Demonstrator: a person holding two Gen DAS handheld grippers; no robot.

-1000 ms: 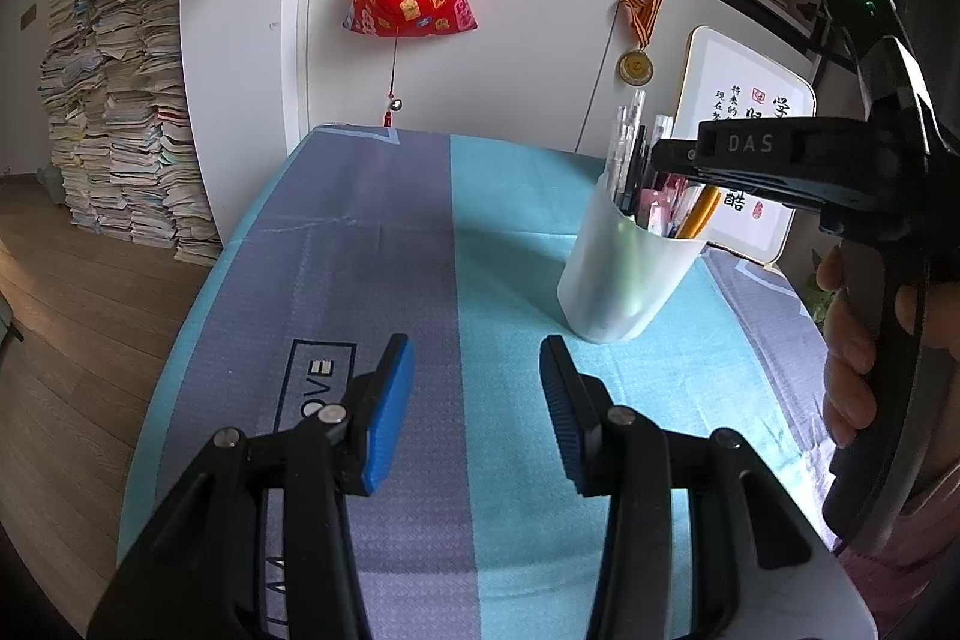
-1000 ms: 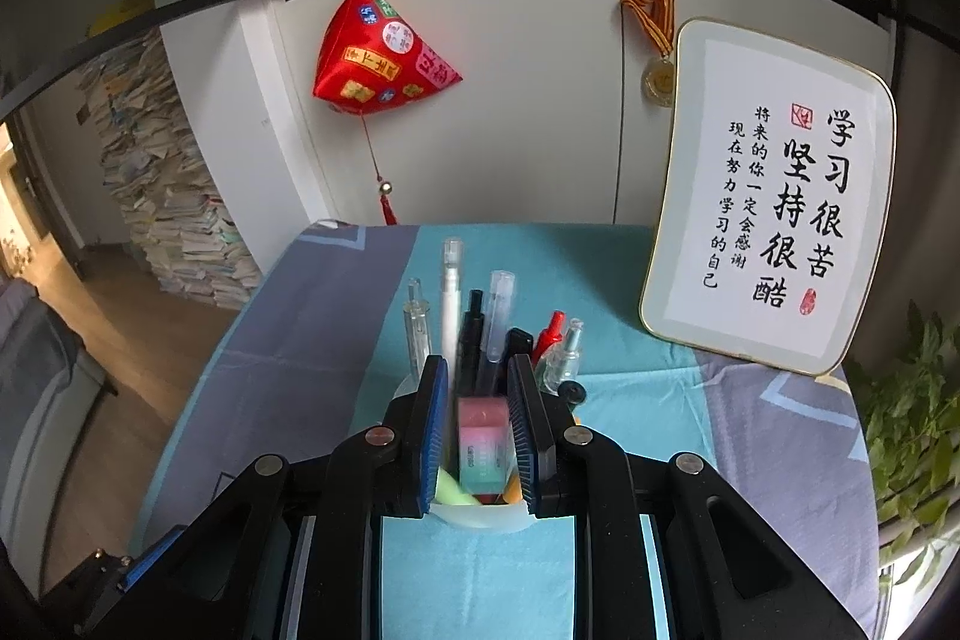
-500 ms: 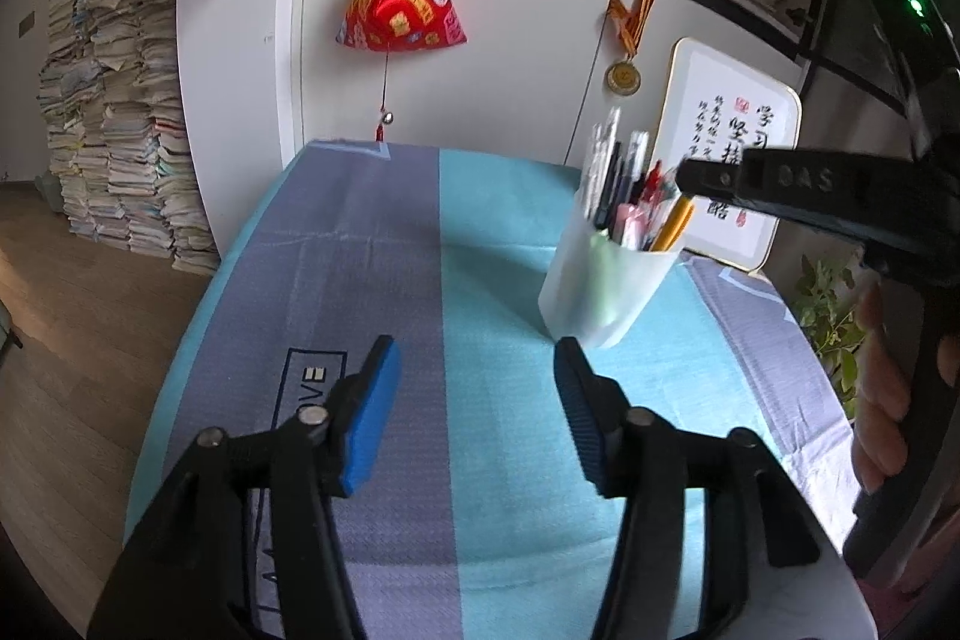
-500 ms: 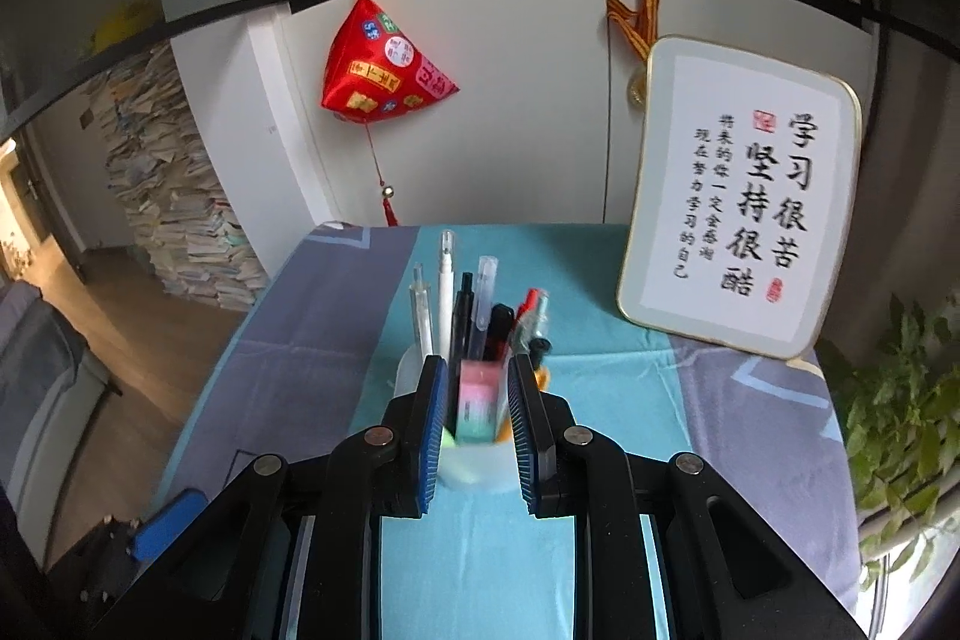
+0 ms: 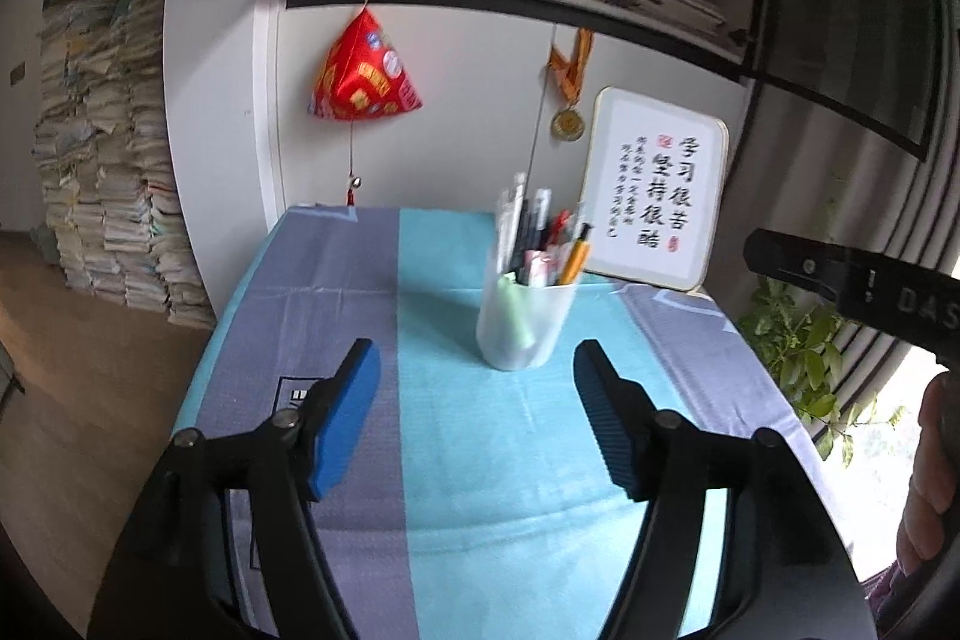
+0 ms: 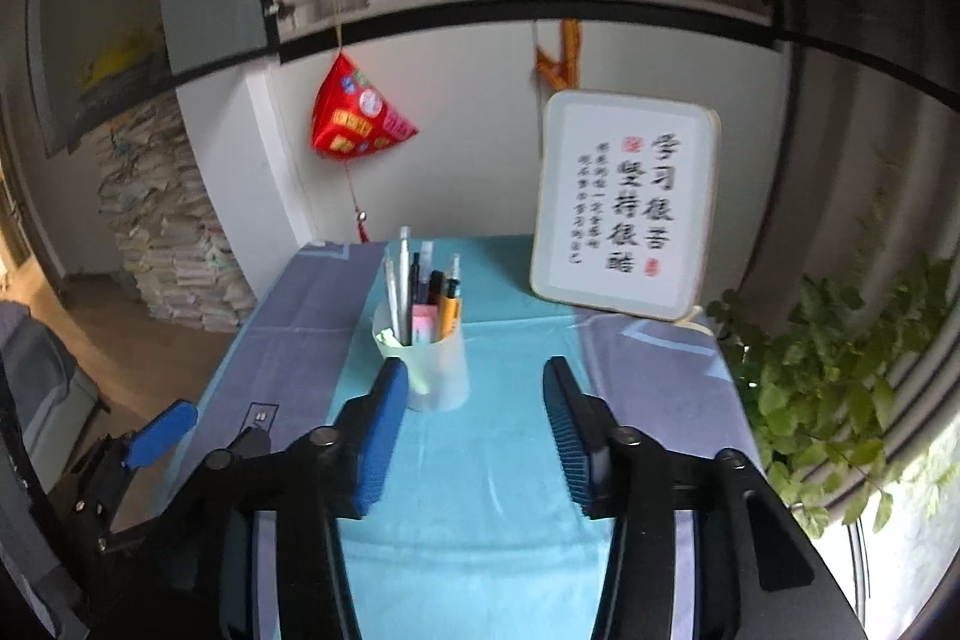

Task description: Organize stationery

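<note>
A translucent white cup [image 5: 521, 322] [image 6: 437, 363] stands upright on the blue and grey tablecloth [image 5: 468, 436], holding several pens, an orange pen [image 5: 574, 261] and a pink and green eraser [image 6: 422, 325]. My left gripper [image 5: 477, 373] hovers above the cloth well short of the cup, its jaws opening with nothing between them. My right gripper [image 6: 474, 388] is also back from the cup, its jaws opening and empty; its black body [image 5: 864, 283] shows at the right edge of the left wrist view, with a hand [image 5: 927, 478] below it.
A framed calligraphy board [image 6: 624, 205] leans on the wall at the table's back right. A red pyramid ornament [image 5: 363, 73] and a medal [image 5: 567, 122] hang on the wall. Green plants [image 6: 840, 370] stand right of the table, paper stacks [image 5: 114, 196] at the left.
Both grippers drew back and up from the cup. The right jaws, earlier shut on the pink and green eraser over the cup, have spread; the eraser now sits in the cup. The left jaws widened.
</note>
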